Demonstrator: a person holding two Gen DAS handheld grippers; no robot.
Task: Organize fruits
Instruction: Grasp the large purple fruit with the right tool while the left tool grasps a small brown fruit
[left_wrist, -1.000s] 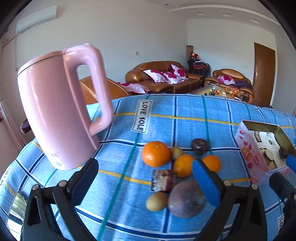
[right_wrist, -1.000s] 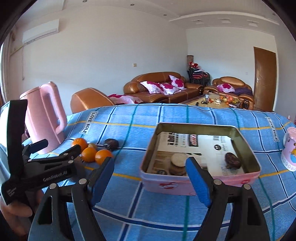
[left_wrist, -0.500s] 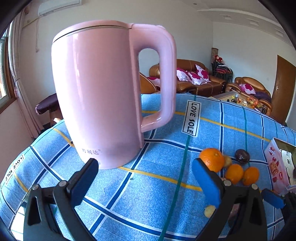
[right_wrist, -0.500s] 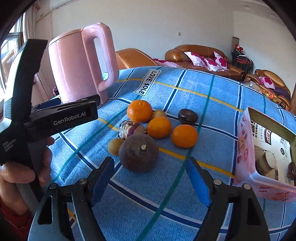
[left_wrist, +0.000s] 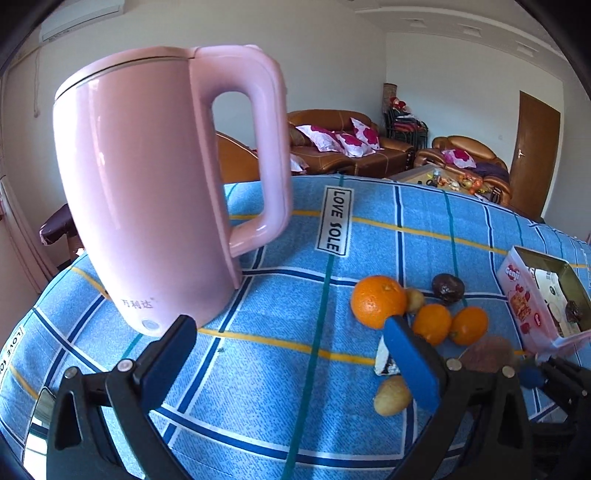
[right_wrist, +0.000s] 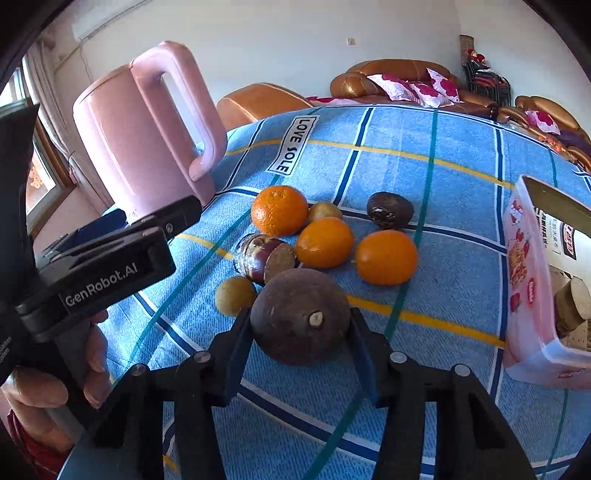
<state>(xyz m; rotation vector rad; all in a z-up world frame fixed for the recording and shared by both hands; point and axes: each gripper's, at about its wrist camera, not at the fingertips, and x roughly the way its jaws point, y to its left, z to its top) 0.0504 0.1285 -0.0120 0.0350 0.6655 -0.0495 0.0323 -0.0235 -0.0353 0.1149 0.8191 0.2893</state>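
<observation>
The right gripper (right_wrist: 300, 339) has just closed on the round brown fruit (right_wrist: 300, 317), stem end facing near; oranges (right_wrist: 386, 256) crowd beyond, tall pink kettle (left_wrist: 155, 192) far left. The left gripper (left_wrist: 291, 354) gapes empty.

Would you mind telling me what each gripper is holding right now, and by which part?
The right gripper, jaws just closing, clamps the big brown fruit across its two sides, stem end facing the camera. The left gripper is open and holds nothing.

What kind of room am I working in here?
Most likely a home living room: brown leather sofas with floral cushions behind, a wooden door, and a pink kettle on the blue checked tablecloth.
</observation>
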